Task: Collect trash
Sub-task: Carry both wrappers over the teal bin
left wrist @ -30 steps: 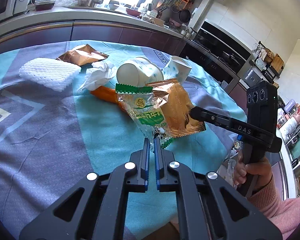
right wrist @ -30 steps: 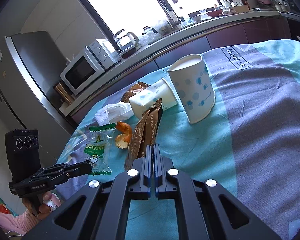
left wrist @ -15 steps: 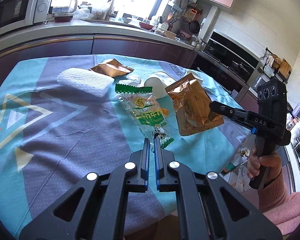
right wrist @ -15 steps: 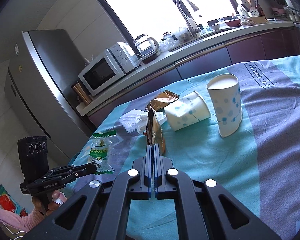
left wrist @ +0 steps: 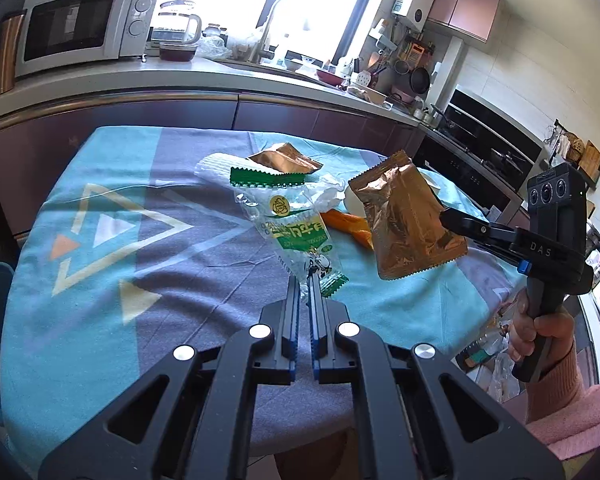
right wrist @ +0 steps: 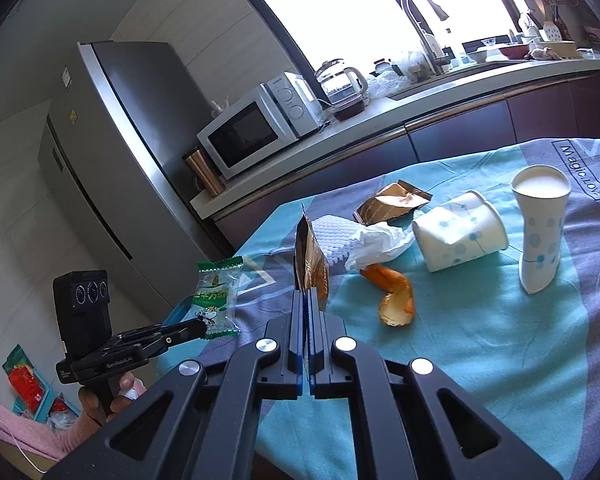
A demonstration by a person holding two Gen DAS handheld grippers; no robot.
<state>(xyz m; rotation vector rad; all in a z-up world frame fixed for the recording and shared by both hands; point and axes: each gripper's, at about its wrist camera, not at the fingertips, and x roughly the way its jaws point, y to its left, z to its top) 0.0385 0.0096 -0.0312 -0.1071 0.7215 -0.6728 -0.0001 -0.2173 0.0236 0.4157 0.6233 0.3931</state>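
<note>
My left gripper [left wrist: 304, 280] is shut on a clear and green candy wrapper [left wrist: 290, 224], held above the table; it also shows in the right wrist view [right wrist: 216, 294]. My right gripper [right wrist: 306, 294] is shut on a bronze foil snack bag [right wrist: 311, 258], lifted off the table; the bag also shows in the left wrist view [left wrist: 406, 224]. On the teal and grey tablecloth [right wrist: 480, 340] lie an orange peel [right wrist: 394, 294], a crumpled white tissue [right wrist: 380, 242], a white foam net [right wrist: 332, 236], another bronze wrapper [right wrist: 394, 202], a tipped paper cup [right wrist: 458, 230] and an upright paper cup [right wrist: 540, 228].
A kitchen counter [right wrist: 380, 120] with a microwave [right wrist: 260, 124], kettle and sink runs behind the table. A fridge [right wrist: 112, 152] stands at the left. Bags and packets lie on the floor by the table's near edge [left wrist: 488, 356].
Both grippers have risen and drawn back from the table with their wrappers. The bronze bag and the green wrapper now hang higher and farther from the cups.
</note>
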